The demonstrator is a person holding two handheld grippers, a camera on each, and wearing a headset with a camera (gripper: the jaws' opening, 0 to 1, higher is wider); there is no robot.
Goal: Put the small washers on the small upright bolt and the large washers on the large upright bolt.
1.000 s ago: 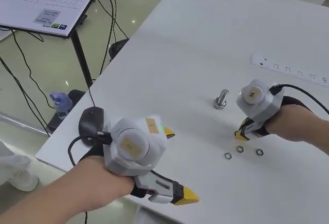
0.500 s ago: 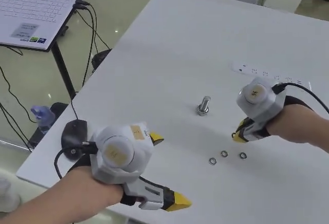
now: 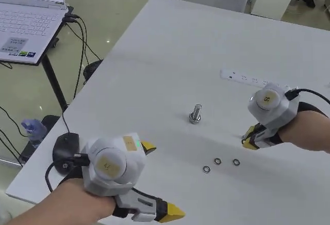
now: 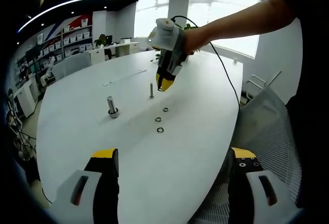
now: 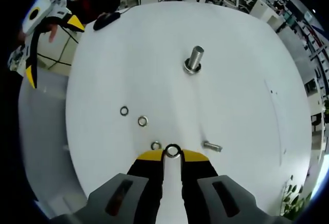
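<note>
Head view: high above the table point(image 3: 170, 54), facing forward and down.
Left gripper view: low at the table's edge, facing across it toward the right gripper point(image 4: 164, 82), far from the work.
Right gripper view: close over the tabletop, tilted down, facing back toward the left gripper point(image 5: 54, 52).
Shared: all three take in the large bolt point(image 3: 195, 114) and the loose washers point(image 3: 217, 161).

I'm getting bright, even light over the white bench point(image 3: 170, 54), which is washing out nearly flat; shadows are falling soft and faint beside the large bolt point(image 3: 195, 114). Windows point(image 4: 226, 13) are blowing out white in the left gripper view. Both gripper views are bending hard toward the edges. The washer point(image 5: 172, 151) pinched in the right gripper point(image 5: 172, 155) is reading sharp; head view is coming through crisp.
</note>
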